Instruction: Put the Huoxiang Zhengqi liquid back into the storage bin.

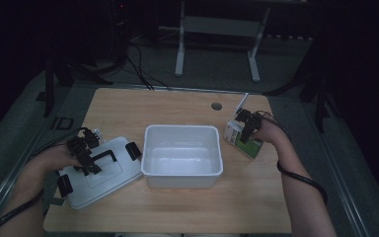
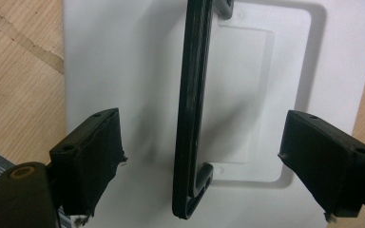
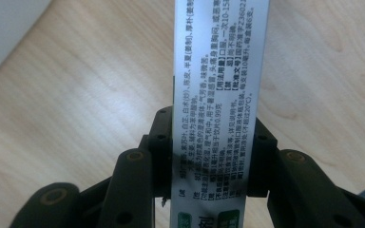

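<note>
A white lid (image 1: 109, 174) with a black handle (image 1: 103, 155) lies flat on the table at the left. My left gripper (image 1: 86, 160) hovers over it, open. In the left gripper view its jaws (image 2: 202, 142) stand wide on either side of the handle (image 2: 195, 95) without touching it, the lid (image 2: 123, 71) beneath. At the right a white and green carton (image 1: 242, 140) rests on the table, and my right gripper (image 1: 246, 129) is on it. In the right gripper view the pads (image 3: 214, 152) press on both narrow sides of the printed carton (image 3: 218, 71).
A white open tub (image 1: 182, 129) stands in the middle of the wooden table (image 1: 177, 106), between the lid and the carton. A round cable hole (image 1: 216, 105) sits near the table's far edge. Beyond the table are a dark floor, cables and a white stand's legs (image 1: 180, 59).
</note>
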